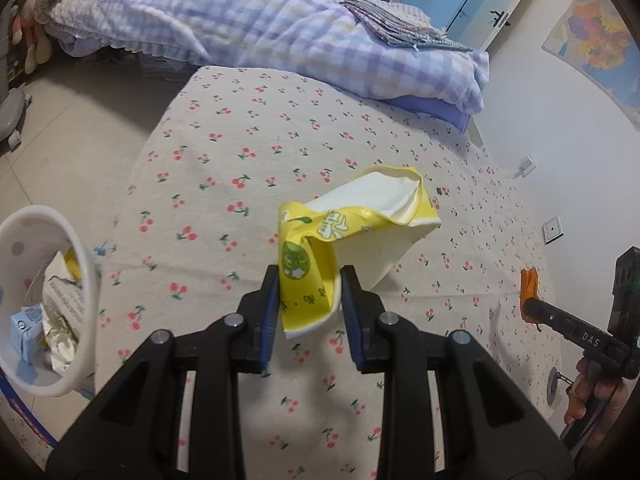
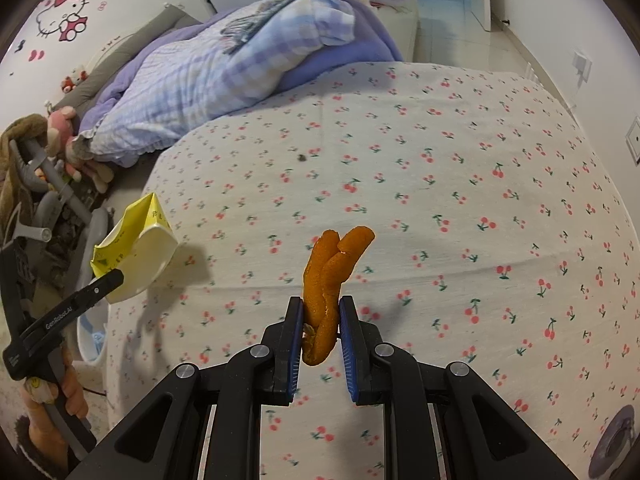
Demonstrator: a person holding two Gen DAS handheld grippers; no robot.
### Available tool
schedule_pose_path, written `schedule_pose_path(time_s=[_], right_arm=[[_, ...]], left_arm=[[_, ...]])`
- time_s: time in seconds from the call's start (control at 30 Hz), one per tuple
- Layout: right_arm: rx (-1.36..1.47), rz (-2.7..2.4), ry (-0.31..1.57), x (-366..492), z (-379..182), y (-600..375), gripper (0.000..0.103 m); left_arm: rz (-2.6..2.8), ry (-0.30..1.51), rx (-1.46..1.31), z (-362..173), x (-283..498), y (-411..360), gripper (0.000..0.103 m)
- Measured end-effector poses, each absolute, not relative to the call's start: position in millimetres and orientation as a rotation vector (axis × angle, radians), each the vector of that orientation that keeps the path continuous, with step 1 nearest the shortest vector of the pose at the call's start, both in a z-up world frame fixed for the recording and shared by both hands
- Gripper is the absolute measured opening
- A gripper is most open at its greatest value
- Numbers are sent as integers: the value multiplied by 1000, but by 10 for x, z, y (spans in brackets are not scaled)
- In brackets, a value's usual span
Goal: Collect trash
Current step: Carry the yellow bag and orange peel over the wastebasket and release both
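My left gripper (image 1: 309,280) is shut on a crumpled yellow and white paper wrapper (image 1: 352,220) and holds it above the cherry-print bed sheet (image 1: 240,152). The wrapper also shows at the left of the right wrist view (image 2: 132,256). My right gripper (image 2: 320,312) is shut on a piece of orange peel (image 2: 332,280), lifted above the sheet; it shows small at the right of the left wrist view (image 1: 529,292). A white trash bin (image 1: 86,280) stands beside the bed at the lower left, holding a blue carton, foil and paper.
A folded purple checked quilt (image 1: 248,28) lies across the far half of the bed. Stuffed toys (image 2: 68,140) and a grey stand (image 2: 48,184) are on the floor to the left. A wall with sockets (image 1: 554,229) runs along the right side.
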State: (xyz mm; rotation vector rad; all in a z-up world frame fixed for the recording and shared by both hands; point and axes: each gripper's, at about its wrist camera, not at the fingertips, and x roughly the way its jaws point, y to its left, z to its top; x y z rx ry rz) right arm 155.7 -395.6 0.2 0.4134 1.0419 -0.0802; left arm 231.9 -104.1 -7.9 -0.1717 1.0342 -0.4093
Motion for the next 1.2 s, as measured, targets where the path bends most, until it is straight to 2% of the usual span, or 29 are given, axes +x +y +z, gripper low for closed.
schedule_pose_path(time_s=[0.57,1.2], right_arm=[[355,37,997,1622,244,-3314,19],[278,154,1013,1888,294,-2428,19]], left_arm=[[-294,945,-261,228,2082,-36,31],[-22,976,-280,-28,2002,1067,32]])
